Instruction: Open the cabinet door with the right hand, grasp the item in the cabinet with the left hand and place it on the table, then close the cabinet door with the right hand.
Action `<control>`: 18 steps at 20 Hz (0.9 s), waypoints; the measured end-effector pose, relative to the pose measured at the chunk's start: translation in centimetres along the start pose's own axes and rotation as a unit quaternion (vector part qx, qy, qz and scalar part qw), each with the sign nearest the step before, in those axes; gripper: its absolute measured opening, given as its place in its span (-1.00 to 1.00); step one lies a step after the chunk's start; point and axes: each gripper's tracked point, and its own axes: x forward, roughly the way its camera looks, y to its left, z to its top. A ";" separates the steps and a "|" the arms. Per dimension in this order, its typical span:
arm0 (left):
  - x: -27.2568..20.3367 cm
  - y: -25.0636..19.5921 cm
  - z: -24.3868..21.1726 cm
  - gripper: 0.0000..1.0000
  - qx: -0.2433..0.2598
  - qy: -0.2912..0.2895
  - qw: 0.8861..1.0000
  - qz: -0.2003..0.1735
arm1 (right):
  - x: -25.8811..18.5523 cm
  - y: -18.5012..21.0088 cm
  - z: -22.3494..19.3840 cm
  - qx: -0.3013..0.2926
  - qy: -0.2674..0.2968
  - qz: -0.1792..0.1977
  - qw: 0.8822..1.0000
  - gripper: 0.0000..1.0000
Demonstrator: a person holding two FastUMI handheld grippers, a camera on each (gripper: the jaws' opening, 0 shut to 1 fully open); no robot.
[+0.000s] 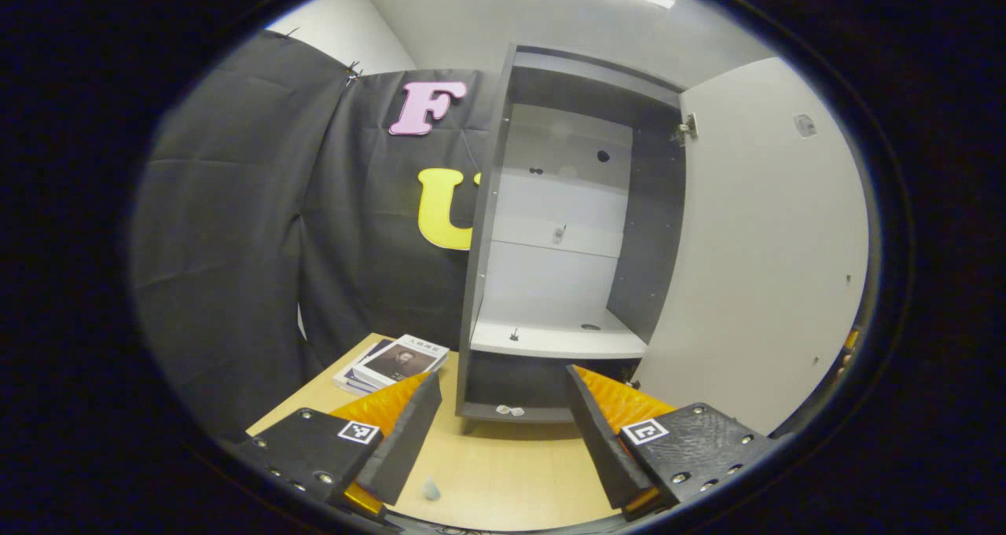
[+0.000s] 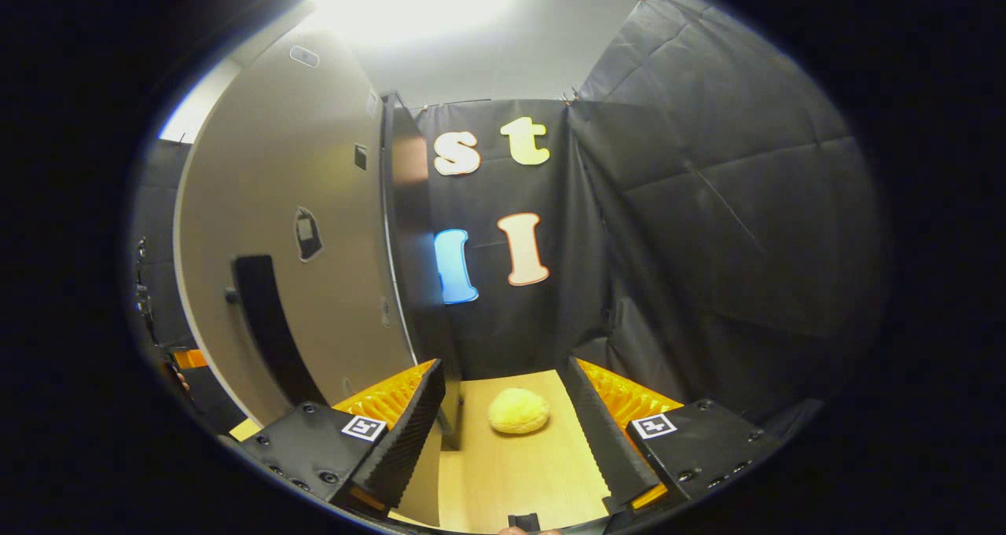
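The yellow rounded item (image 2: 518, 410) already lies on the table (image 2: 511, 472), straight ahead of your right gripper (image 2: 503, 433) and between the lines of its 2 fingers, though farther off and not touched by them. It looks a little wider than tall, its long axis running across the view.

So the step left, by my reading, is the door. The cabinet door (image 2: 291, 205) stands swung wide, to the left of your right gripper and close by, with its dark handle (image 2: 263, 323) low on the outer face. Your right gripper is released, jaws apart and empty; it is the nearer one to that handle, and you would need to turn left to reach it.

In the left gripper view the cabinet (image 1: 566, 205) faces you with its shelf (image 1: 558, 338) bare. Your left gripper (image 1: 503, 433) hangs spread and empty over the table in front of it. A stack of books (image 1: 393, 362) rests on the table left of the cabinet, well out of the door's sweep. The item sits near the cabinet's foot; watch that the closing door does not brush it.
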 end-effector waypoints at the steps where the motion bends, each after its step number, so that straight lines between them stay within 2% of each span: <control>1: 0.1 0.4 0.2 0.92 0.000 -0.002 1.000 -0.001 | -0.3 0.5 0.4 -0.003 0.006 0.006 1.000 0.90; 5: 0.8 2.3 0.4 0.92 -0.012 -0.007 1.000 -0.021 | -1.0 3.0 2.7 0.005 0.005 0.020 1.000 0.95; 8: 1.1 4.5 0.4 0.89 0.002 -0.004 0.999 -0.033 | -0.7 4.6 3.9 0.010 0.000 0.034 0.999 0.95; 11: 1.4 6.4 0.3 0.92 0.029 -0.001 0.999 -0.035 | -0.8 4.5 4.5 -0.010 -0.001 0.016 1.000 0.95; 12: 1.6 6.7 0.1 0.87 0.030 -0.002 0.999 -0.038 | -1.0 4.5 4.6 -0.013 -0.001 0.009 1.000 0.95; 15: 1.9 7.3 -0.1 0.94 0.017 -0.003 0.998 -0.053 | -1.5 5.4 4.8 -0.028 -0.006 -0.006 1.000 0.94; 18: 2.2 8.7 0.1 0.87 0.024 -0.004 0.998 -0.050 | -1.7 7.8 4.3 -0.032 -0.001 0.001 0.999 0.94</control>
